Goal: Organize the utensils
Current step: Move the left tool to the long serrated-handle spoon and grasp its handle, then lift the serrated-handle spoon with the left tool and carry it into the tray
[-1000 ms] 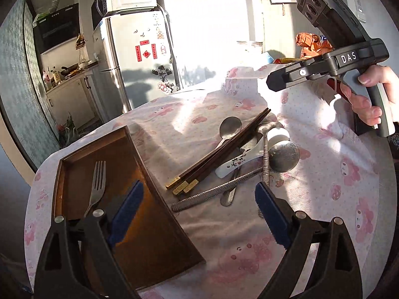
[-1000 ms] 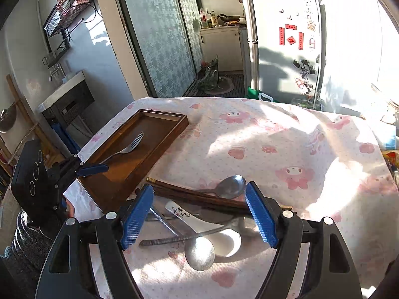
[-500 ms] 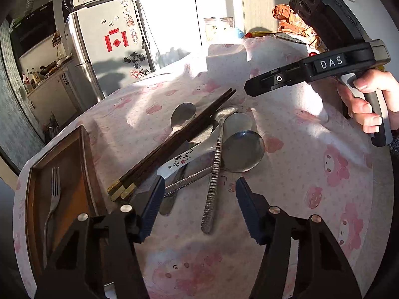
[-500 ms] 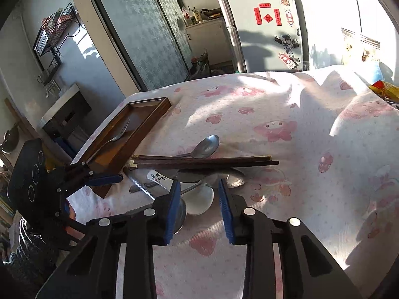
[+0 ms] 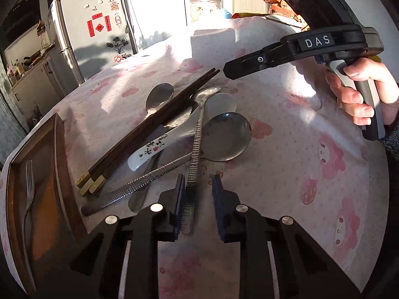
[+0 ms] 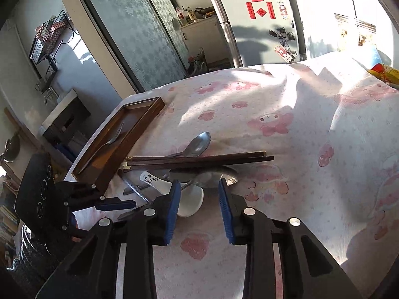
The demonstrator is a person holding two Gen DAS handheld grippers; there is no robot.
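Observation:
A pile of utensils lies on the pink-patterned tablecloth: dark chopsticks (image 5: 149, 129), a white ceramic spoon (image 5: 159, 147), a large metal spoon (image 5: 227, 137) and two textured-handled metal utensils. My left gripper (image 5: 198, 204) is low over the pile, its jaws narrowed around the end of one textured handle (image 5: 193, 174), with a gap still on the right side. My right gripper (image 6: 199, 206) is partly open and empty above the ceramic spoon's bowl (image 6: 190, 199). A fork (image 5: 28, 189) lies in the wooden tray (image 5: 59, 174).
The tray sits at the table's left edge, also in the right wrist view (image 6: 139, 129). A fridge (image 5: 92, 32) stands behind the table. A jar (image 5: 204, 8) and packets are at the far edge. The right gripper's body (image 5: 311, 47) hovers over the far right.
My left gripper moved from the tray to the pile and narrowed its jaws around a textured handle. My right gripper narrowed, then opened slightly, and moved closer to the pile.

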